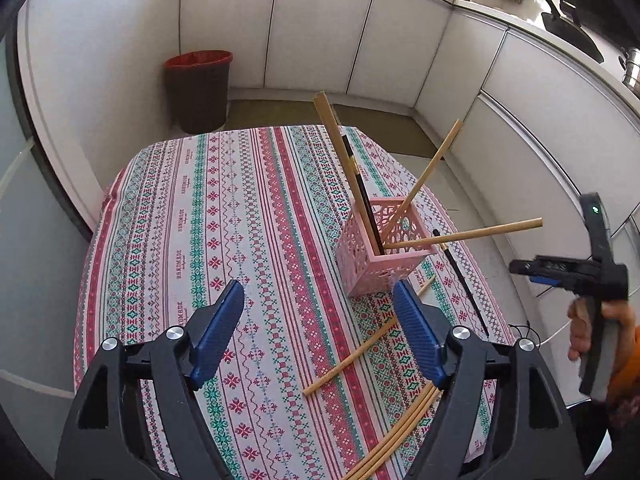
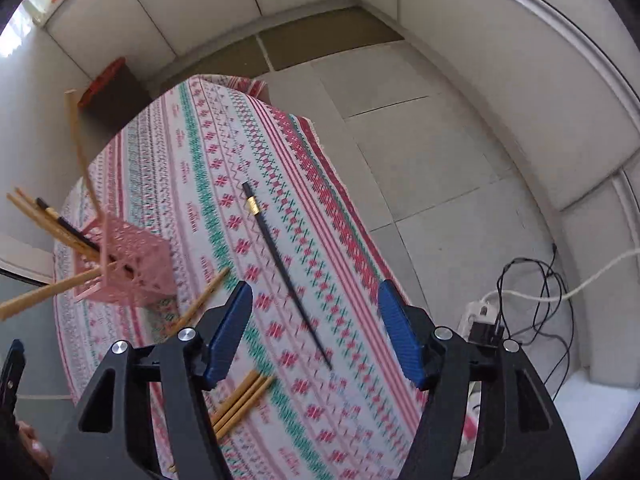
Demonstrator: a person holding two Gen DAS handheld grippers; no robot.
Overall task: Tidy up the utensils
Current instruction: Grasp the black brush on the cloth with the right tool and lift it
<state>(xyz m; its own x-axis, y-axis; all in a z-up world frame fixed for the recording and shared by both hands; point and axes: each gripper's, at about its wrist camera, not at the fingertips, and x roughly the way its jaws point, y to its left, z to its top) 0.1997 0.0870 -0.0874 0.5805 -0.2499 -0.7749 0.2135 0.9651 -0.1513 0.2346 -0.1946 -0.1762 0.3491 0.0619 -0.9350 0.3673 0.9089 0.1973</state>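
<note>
Chopsticks are split between the table and the pink basket (image 1: 380,256) right now. My left claw (image 1: 320,316) is spread wide with nothing between the blue pads, hanging over the striped tablecloth (image 1: 240,208) near the front edge. Just past its right pad lies one loose bamboo chopstick (image 1: 360,350) at a slant, and a bundle of bamboo chopsticks (image 1: 400,436) sits under that pad at the table's front right corner.

My right claw (image 2: 316,328) is wide too, also empty, pointing steeply down over the table's right edge. A black chopstick (image 2: 286,276) with a gold band lies flat on the cloth, and its thin tip sits between the pads in that view, though the pads aren't touching it. The picture's pretty blurry there.

Further out, the basket stands toward the right side of the table, with four bamboo sticks (image 1: 424,178) and one black stick (image 1: 362,188) leaning out of it in different directions. Beyond the table's far edge there's a brown bin (image 1: 198,90) with a red liner on the floor by the white cabinets (image 1: 320,32). Off the right edge, a power strip (image 2: 478,312) and cables lie on the floor.
</note>
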